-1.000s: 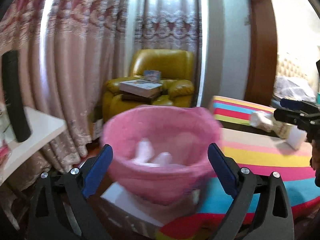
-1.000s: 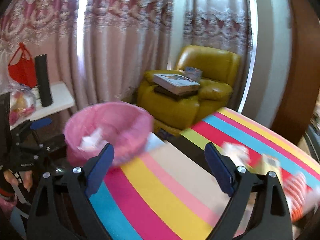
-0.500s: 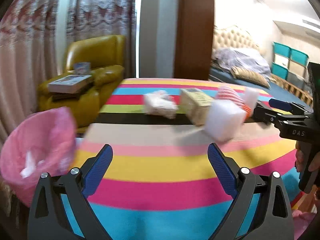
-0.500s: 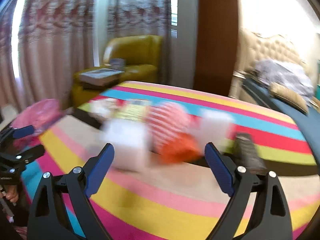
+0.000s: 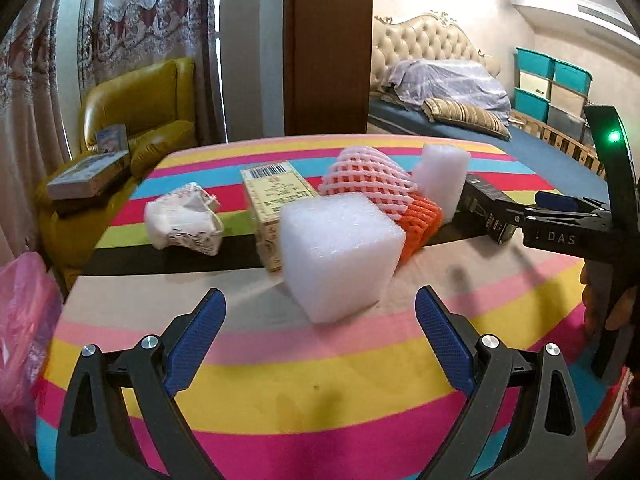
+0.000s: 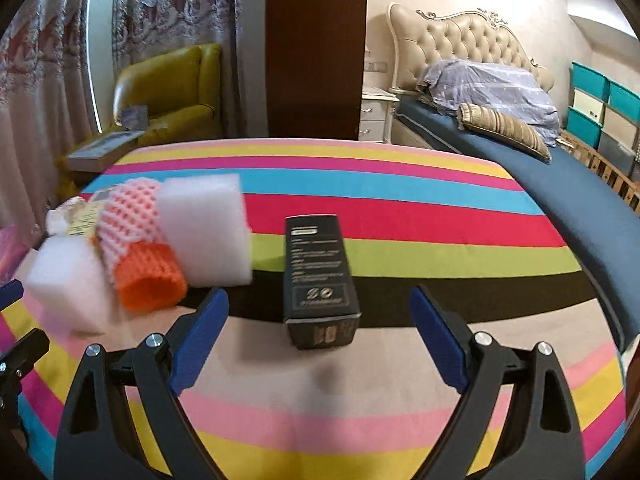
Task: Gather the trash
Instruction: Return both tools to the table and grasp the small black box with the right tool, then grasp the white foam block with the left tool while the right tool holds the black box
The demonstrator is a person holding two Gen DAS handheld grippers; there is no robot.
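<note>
Trash lies on a striped tablecloth [image 5: 280,380]. A white foam block [image 5: 340,252] sits just ahead of my left gripper [image 5: 320,312], which is open and empty. Behind the block are a yellow carton [image 5: 272,196], a crumpled white wrapper [image 5: 184,220], pink foam netting [image 5: 368,180], an orange net sleeve [image 5: 420,224] and a second foam block [image 5: 442,176]. A black box [image 6: 318,276] lies in front of my right gripper [image 6: 318,308], also open and empty. The pink-lined trash bin [image 5: 20,320] shows at the left edge.
A yellow armchair [image 5: 136,120] with books stands beyond the table on the left. A bed [image 6: 520,136] with blue sheets lies to the right, with teal storage boxes [image 6: 600,100] behind it. A brown pillar [image 5: 328,48] rises beyond the far table edge.
Both grippers have swung right from the pink bin to the table's trash pile. The foam block and the black box now sit close in front of them. Both stayed open.
</note>
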